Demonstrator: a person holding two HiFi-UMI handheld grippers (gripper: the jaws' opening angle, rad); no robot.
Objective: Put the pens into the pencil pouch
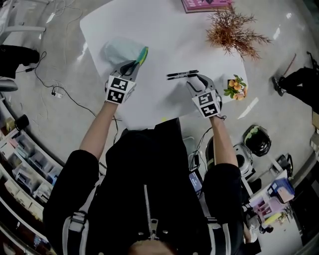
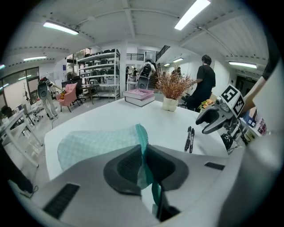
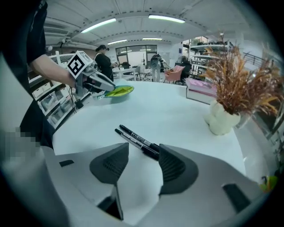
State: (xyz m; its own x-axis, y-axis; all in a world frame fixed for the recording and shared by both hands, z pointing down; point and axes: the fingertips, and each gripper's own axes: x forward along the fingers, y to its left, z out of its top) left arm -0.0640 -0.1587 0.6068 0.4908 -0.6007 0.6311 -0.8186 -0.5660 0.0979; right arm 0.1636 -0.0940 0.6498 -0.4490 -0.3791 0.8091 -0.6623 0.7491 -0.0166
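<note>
A pale mint checked pencil pouch with a teal zipper edge lies on the white table. My left gripper is shut on that zipper edge. In the left gripper view the teal edge is pinched between the pads, and the pouch stretches away to the left. Two black pens lie side by side near the table's middle. My right gripper hangs open just on the near side of them. In the right gripper view the pens end beside the right jaw, with nothing between the pads.
A dried brown plant in a white vase stands at the back right, beside a pink book. A small orange flower ornament sits at the table's right edge. Shelves, chairs and people show beyond the table.
</note>
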